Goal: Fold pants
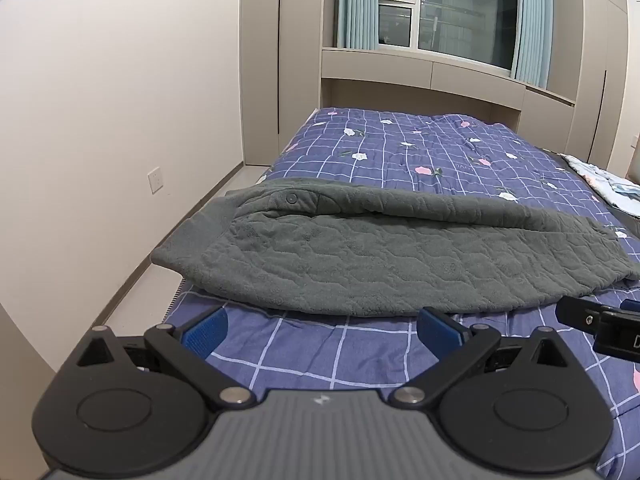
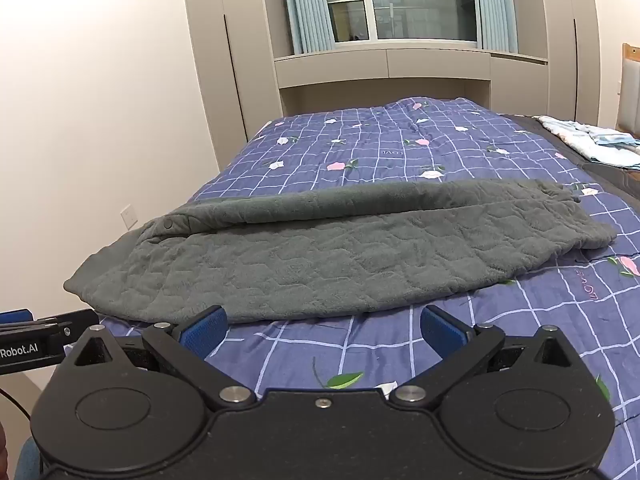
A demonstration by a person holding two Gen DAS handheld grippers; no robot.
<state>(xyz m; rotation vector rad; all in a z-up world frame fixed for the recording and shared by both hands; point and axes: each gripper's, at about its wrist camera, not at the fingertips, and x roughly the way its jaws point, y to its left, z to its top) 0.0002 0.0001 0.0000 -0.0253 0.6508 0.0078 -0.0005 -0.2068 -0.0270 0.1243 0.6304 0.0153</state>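
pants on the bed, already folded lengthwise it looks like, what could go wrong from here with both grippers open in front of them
1. The grey pants are thick and layered; fingers may pinch only the top layer, so the fold could slip apart.
2. The waist end hangs near the bed's left edge; a tug could drag it off.
3. The left gripper and right gripper sit close side by side and may bump.

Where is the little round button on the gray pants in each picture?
Left wrist view: the button sits upper left of centre, at the left end of the gray pants, by the waistband.
Right wrist view: the button is further left, at mid-height, again at the pants' left end.
Shared landmark: the window above the far end of the bed.
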